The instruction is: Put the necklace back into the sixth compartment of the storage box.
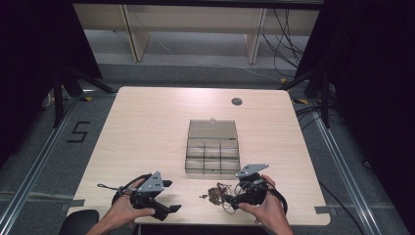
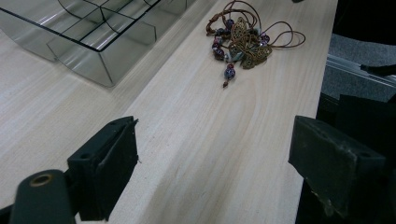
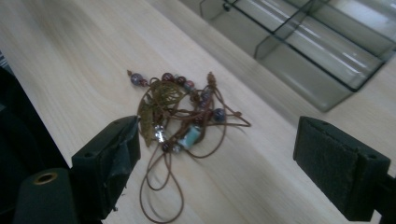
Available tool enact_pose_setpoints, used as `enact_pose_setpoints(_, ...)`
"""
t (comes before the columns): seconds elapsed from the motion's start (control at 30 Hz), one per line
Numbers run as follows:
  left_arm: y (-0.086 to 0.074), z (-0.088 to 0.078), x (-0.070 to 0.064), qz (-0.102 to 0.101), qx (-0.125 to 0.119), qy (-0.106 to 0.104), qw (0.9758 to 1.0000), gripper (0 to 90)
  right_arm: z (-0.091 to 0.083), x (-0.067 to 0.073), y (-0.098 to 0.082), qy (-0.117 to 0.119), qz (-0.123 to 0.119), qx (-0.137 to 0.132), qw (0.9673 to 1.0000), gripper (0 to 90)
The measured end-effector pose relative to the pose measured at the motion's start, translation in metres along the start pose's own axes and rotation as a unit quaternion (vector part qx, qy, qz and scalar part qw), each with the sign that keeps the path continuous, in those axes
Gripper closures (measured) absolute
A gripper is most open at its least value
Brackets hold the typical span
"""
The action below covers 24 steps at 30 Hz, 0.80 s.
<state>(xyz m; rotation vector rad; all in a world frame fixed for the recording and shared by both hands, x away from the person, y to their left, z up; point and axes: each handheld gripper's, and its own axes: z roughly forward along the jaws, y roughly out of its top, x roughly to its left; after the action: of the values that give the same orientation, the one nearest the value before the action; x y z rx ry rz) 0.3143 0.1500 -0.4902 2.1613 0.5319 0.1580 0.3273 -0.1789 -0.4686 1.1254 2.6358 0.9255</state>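
Observation:
A tangled brown cord necklace (image 3: 180, 119) with dark beads and a brass butterfly pendant lies on the wooden table (image 1: 147, 127) near its front edge. It also shows in the high view (image 1: 216, 194) and the left gripper view (image 2: 243, 39). My right gripper (image 3: 217, 158) stands open just in front of the necklace, with the cord loops between its jaws. It sits at the front right (image 1: 235, 198). My left gripper (image 2: 215, 161) is open over bare wood at the front left (image 1: 169, 198), a short way from the necklace.
A clear plastic organizer box (image 1: 212, 152) with several compartments and its lid laid open stands in the middle of the table, just beyond the necklace. A round cable port (image 1: 237, 101) is at the back. The table's front edge is right under both hands.

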Motion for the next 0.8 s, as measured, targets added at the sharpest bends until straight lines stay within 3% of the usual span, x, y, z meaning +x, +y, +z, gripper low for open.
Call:
enact_pose_setpoints(0.1, 0.0, 0.0, 0.002, 0.007, 0.003, -0.002, 1.0, 15.0, 0.006, 0.002, 0.003, 0.003, -0.016, 0.003, 0.9999, 15.7)
enact_pose_setpoints(0.27, 0.0, -0.001, 0.0, 0.001, -0.001, 0.0, 1.0, 15.0, 0.017, 0.009, 0.013, 0.002, -0.02, 0.02, 0.9996, 15.8)
enact_pose_setpoints(0.3, 0.0, -0.001, 0.0, 0.001, -0.001, -0.001, 1.0, 15.0, 0.02, 0.012, 0.015, -0.002, -0.012, 0.029, 0.9995, 15.8)
enact_pose_setpoints(0.4, 0.0, -0.001, 0.001, 0.007, 0.004, -0.001, 1.0, 15.0, 0.028, 0.016, 0.022, 0.004, -0.031, 0.04, 0.9987, 15.9)
enact_pose_setpoints(0.5, -0.001, -0.001, -0.001, -0.007, 0.002, 0.001, 1.0, 15.0, 0.032, 0.019, 0.024, -0.001, -0.026, 0.05, 0.9984, 15.9)
enact_pose_setpoints(0.8, 0.0, -0.001, -0.001, -0.007, 0.001, -0.005, 1.0, 15.0, 0.047, 0.019, 0.029, 0.003, -0.046, 0.077, 0.996, 17.2)
